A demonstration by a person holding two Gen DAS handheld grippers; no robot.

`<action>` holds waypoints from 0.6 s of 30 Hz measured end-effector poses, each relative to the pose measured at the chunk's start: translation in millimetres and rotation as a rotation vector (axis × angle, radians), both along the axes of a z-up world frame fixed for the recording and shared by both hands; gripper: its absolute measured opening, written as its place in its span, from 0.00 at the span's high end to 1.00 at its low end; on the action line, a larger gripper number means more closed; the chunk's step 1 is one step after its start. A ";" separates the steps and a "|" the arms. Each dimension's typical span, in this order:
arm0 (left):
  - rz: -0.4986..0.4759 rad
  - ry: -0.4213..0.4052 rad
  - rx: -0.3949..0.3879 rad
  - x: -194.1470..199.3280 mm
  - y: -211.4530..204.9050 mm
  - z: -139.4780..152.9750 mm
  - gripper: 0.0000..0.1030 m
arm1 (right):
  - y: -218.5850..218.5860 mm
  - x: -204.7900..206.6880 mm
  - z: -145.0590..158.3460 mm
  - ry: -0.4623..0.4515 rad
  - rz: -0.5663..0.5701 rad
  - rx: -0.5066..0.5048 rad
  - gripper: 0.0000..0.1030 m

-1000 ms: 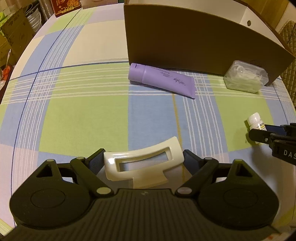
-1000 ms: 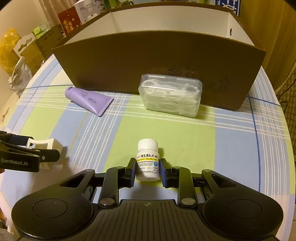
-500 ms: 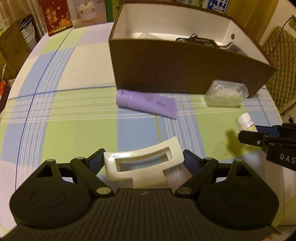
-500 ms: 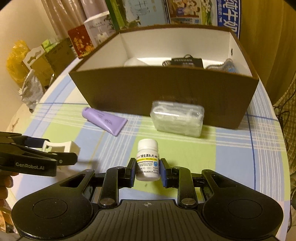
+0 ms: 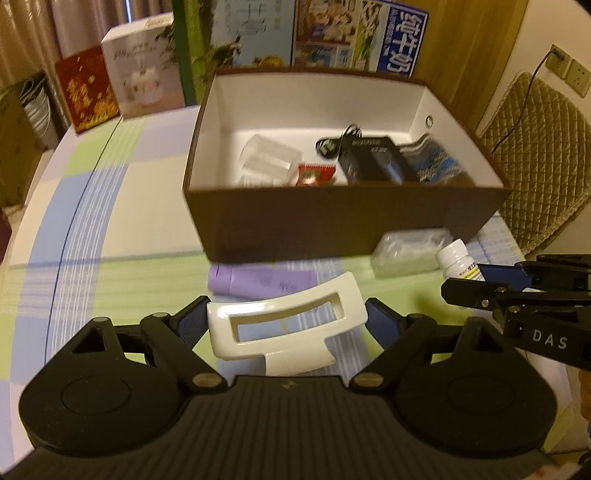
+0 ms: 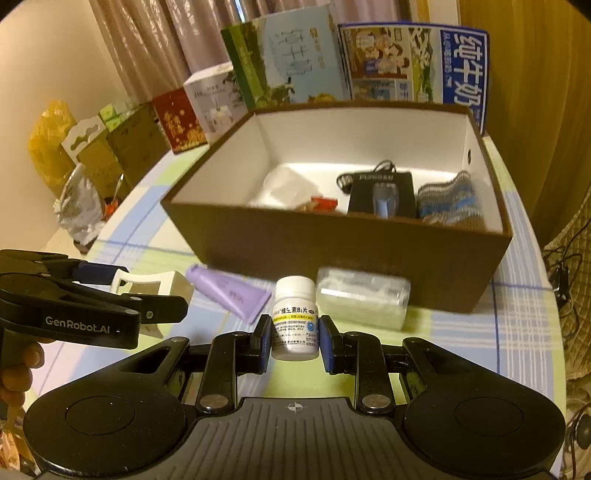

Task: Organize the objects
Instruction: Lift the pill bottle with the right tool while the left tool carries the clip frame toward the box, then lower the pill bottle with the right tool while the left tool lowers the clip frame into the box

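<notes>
My left gripper [image 5: 286, 319] is shut on a cream plastic holder [image 5: 284, 328] with a slot through it, held above the checked tablecloth. My right gripper [image 6: 294, 334] is shut on a small white pill bottle [image 6: 294, 319], also lifted. Each gripper shows in the other's view: the left gripper [image 6: 155, 306] with the cream holder [image 6: 147, 282], the right gripper [image 5: 480, 286] with the pill bottle [image 5: 456, 260]. Ahead stands an open brown box [image 5: 332, 221] [image 6: 332, 251]. A purple tube [image 5: 258, 282] [image 6: 231, 291] and a clear plastic case [image 5: 410, 251] [image 6: 364, 297] lie on the table before it.
Inside the brown box lie a clear cup [image 5: 269, 157], a small red packet [image 5: 316, 175], a black adapter [image 6: 380, 194] and a striped cloth [image 6: 448, 201]. Printed cartons [image 5: 325, 35] stand behind the box. A quilted chair [image 5: 539, 147] is at the right.
Both grippers have risen with their loads, so the box's inside has come into view. The holder and the pill bottle stay gripped; the tube and clear case have not moved.
</notes>
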State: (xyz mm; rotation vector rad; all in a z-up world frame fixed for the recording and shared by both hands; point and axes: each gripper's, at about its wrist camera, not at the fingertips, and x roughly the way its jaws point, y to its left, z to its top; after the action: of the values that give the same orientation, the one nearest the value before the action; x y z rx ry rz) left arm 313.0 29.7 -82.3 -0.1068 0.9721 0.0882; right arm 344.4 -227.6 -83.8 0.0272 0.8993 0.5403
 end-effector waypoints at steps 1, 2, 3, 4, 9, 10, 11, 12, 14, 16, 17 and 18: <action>-0.005 -0.009 0.000 3.7 0.1 3.2 0.16 | -0.3 2.6 3.0 -0.006 -0.004 0.002 0.77; -0.010 -0.018 0.003 7.9 0.0 6.6 0.16 | -0.8 5.5 5.8 -0.012 -0.008 0.004 0.77; -0.014 -0.025 0.008 11.6 0.2 9.4 0.16 | -2.2 8.7 7.8 -0.017 -0.012 0.008 0.77; -0.020 -0.035 0.014 15.8 -0.3 12.5 0.16 | -3.0 12.0 10.8 -0.023 -0.016 0.013 0.77; -0.048 -0.076 0.029 36.1 -2.8 26.5 0.16 | -7.9 28.9 26.1 -0.055 -0.043 0.030 0.77; -0.055 -0.083 0.032 40.3 -3.7 28.8 0.16 | -9.0 32.0 28.7 -0.062 -0.048 0.034 0.77; -0.060 -0.088 0.033 44.8 -4.5 30.9 0.16 | -9.5 35.3 30.9 -0.068 -0.053 0.036 0.77; -0.066 -0.093 0.032 49.2 -5.5 32.8 0.16 | -9.8 38.6 32.9 -0.075 -0.059 0.037 0.77; -0.075 -0.104 0.035 57.2 -7.1 36.1 0.16 | -10.8 44.0 35.6 -0.087 -0.065 0.038 0.77; -0.083 -0.112 0.038 64.3 -7.4 38.4 0.16 | -11.3 50.0 38.6 -0.097 -0.072 0.038 0.77; -0.086 -0.116 0.039 68.4 -7.3 39.5 0.16 | -11.1 53.4 40.0 -0.100 -0.075 0.039 0.77; -0.090 -0.119 0.040 72.4 -7.1 40.3 0.16 | -10.8 56.5 41.2 -0.104 -0.077 0.039 0.77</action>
State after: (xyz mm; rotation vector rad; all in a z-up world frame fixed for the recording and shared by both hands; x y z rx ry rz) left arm 385.5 22.6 -42.0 -0.0314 0.8549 0.0184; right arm 400.9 -238.3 -42.6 0.0687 0.7828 0.4828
